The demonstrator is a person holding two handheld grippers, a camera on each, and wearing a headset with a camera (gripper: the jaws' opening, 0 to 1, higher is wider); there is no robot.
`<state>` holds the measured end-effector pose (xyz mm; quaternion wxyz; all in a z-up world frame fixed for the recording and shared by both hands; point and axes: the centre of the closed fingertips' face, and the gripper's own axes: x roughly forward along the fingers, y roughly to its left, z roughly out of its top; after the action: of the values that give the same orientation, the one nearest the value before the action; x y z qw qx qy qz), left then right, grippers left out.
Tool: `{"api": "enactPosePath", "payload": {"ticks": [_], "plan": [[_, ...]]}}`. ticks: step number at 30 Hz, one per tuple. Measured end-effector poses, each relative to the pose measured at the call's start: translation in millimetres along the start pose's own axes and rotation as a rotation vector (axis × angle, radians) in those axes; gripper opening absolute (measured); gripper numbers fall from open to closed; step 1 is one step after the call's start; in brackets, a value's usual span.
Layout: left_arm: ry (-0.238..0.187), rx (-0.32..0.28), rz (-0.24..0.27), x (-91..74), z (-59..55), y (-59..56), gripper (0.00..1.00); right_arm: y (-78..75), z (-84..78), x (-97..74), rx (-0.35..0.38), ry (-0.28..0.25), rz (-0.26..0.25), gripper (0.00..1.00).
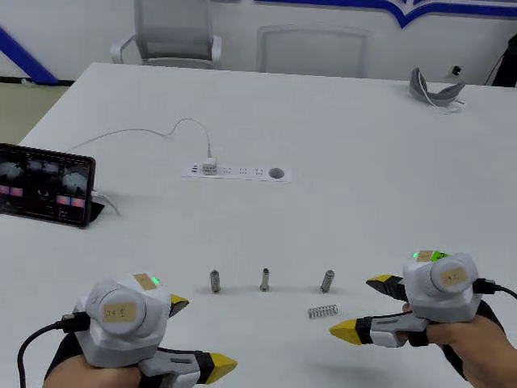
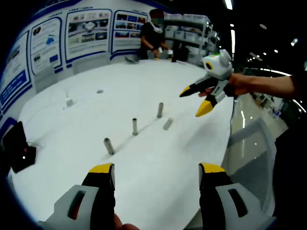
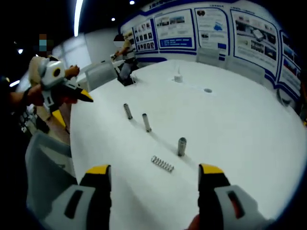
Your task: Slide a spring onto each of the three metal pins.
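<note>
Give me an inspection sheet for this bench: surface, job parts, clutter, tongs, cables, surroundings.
Surface: white matte table, level.
Job's things: the left metal pin and right metal pin stand upright and look spring-covered. The middle metal pin is upright and bare. A loose steel coil spring lies flat near the right pin.
Clutter: white power strip, dark tablet on a stand, grey curved band.
Tongs: left tongs and right tongs are open and hold nothing.
Cables: a white cable runs from the strip towards the tablet. A black cable trails from the left tongs.
Surroundings: grey chairs beyond the table, wall posters.
</note>
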<state>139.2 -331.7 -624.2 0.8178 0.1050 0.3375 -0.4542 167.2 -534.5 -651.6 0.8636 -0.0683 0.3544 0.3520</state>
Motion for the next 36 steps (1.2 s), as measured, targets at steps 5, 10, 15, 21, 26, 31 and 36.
{"api": "enactPosePath", "payload": {"ticks": [5, 10, 15, 21, 26, 31, 36], "plan": [[0.001, 0.012, -0.012, 6.1, 5.0, -3.3, 0.73, 0.0, -6.3, -12.9, 0.019, -0.015, -0.019, 0.77], [-0.004, 0.033, -0.023, 12.5, 14.2, -6.5, 0.73, 2.0, -14.7, -25.5, 0.04, -0.024, -0.043, 0.78], [-0.007, 0.055, -0.047, 22.7, 21.5, -11.2, 0.73, 2.2, -27.3, -36.9, 0.058, -0.017, -0.063, 0.79], [0.007, 0.093, -0.087, 40.0, 26.7, -20.1, 0.73, 3.0, -37.2, -50.8, 0.08, -0.021, -0.089, 0.8], [0.017, 0.123, -0.123, 55.5, 33.6, -30.0, 0.72, 5.5, -43.2, -60.8, 0.092, -0.027, -0.101, 0.8], [0.021, 0.149, -0.156, 69.4, 42.1, -39.4, 0.72, 4.6, -48.4, -69.4, 0.102, -0.027, -0.118, 0.81], [0.028, 0.17, -0.178, 79.7, 46.8, -45.4, 0.72, 4.6, -50.1, -74.4, 0.114, -0.033, -0.126, 0.81]]}}
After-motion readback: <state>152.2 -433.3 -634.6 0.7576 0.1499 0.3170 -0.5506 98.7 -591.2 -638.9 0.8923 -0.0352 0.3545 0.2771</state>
